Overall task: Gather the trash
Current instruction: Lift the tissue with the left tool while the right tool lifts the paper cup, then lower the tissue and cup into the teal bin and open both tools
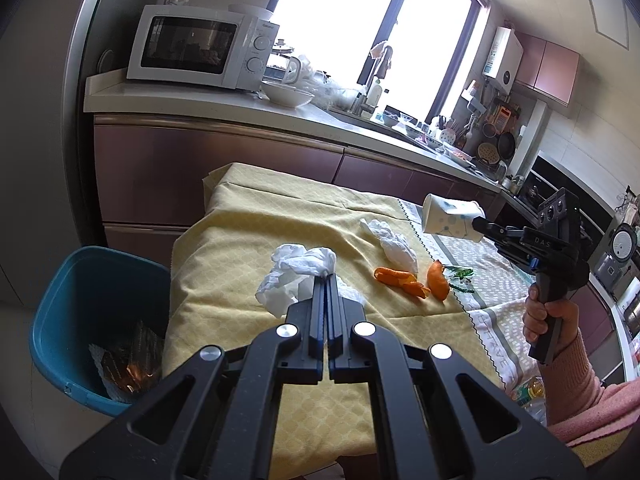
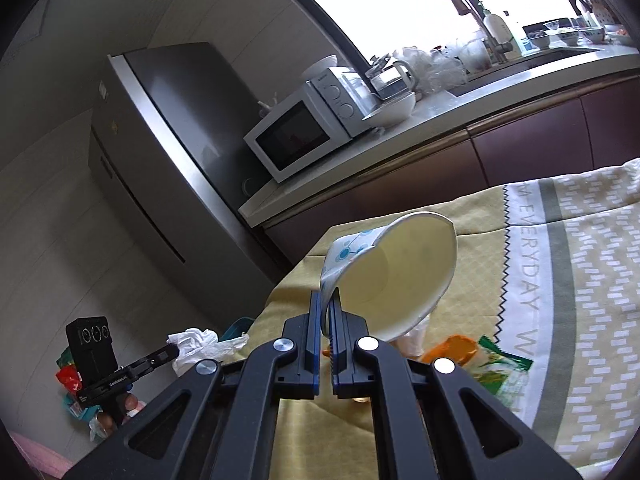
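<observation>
left wrist view: left gripper [image 1: 328, 280] clenched on crumpled tissue [image 1: 296, 276], lifted over table [image 1: 224, 240]; blue bin [image 1: 60, 320] already holds some trash; second tissue [image 1: 392, 244], orange peels [image 1: 416, 280], green wrapper [image 1: 460, 276] left.
right wrist view: right gripper [image 2: 327, 312] pinches paper cup [image 2: 384, 272] rim, cup off the table, not binned.

On the table [image 1: 240, 216], near its left edge: crumpled tissue [image 1: 296, 276], pinched at the left gripper [image 1: 329, 280] tips. Right of it, a second tissue [image 1: 390, 242], then orange peels [image 1: 408, 280] and a wrapper [image 1: 460, 276] side by side. Above the table's right part, off the cloth: paper cup [image 1: 450, 216], tilted, rim clamped in the right gripper [image 1: 478, 224]. Left of the table, lower down: bin [image 1: 80, 280] with scraps inside. Behind, along the counter [image 1: 200, 100]: microwave [image 1: 200, 46], bowl [image 1: 286, 94] to its right.
</observation>
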A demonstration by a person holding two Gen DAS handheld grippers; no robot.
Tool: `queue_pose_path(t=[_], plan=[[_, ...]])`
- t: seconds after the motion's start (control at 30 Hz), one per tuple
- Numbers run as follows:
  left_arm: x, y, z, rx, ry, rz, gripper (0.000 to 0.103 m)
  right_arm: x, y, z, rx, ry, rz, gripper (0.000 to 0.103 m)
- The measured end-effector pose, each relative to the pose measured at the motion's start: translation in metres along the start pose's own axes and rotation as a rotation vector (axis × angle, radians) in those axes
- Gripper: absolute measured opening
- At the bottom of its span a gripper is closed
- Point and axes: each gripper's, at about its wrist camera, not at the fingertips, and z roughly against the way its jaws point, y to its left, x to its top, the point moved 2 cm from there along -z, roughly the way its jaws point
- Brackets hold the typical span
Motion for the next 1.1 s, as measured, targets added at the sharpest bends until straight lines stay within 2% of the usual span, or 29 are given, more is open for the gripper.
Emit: queue_pose_path(t=[0.27, 0.57, 0.8, 1.1], plan=[[0.003, 0.033, 0.037, 0.090, -0.057, 0.030, 0.001, -0.016, 0.061, -0.052, 0.155, 0.120, 0.079, 0.003], [-0.002, 0.087, 0.069, 0.218, -0.087, 0.080, 0.001, -0.033, 0.117, -0.119, 0.275, 0.254, 0.146, 0.003], [-0.012, 0.132, 0.068, 0.292, -0.060, 0.137, 0.001, -0.050, 0.156, -0.173, 0.310, 0.365, 0.206, 0.003], [-0.022, 0.171, 0.040, 0.337, -0.002, 0.183, 0.001, -0.070, 0.189, -0.230, 0.282, 0.469, 0.255, 0.003]])
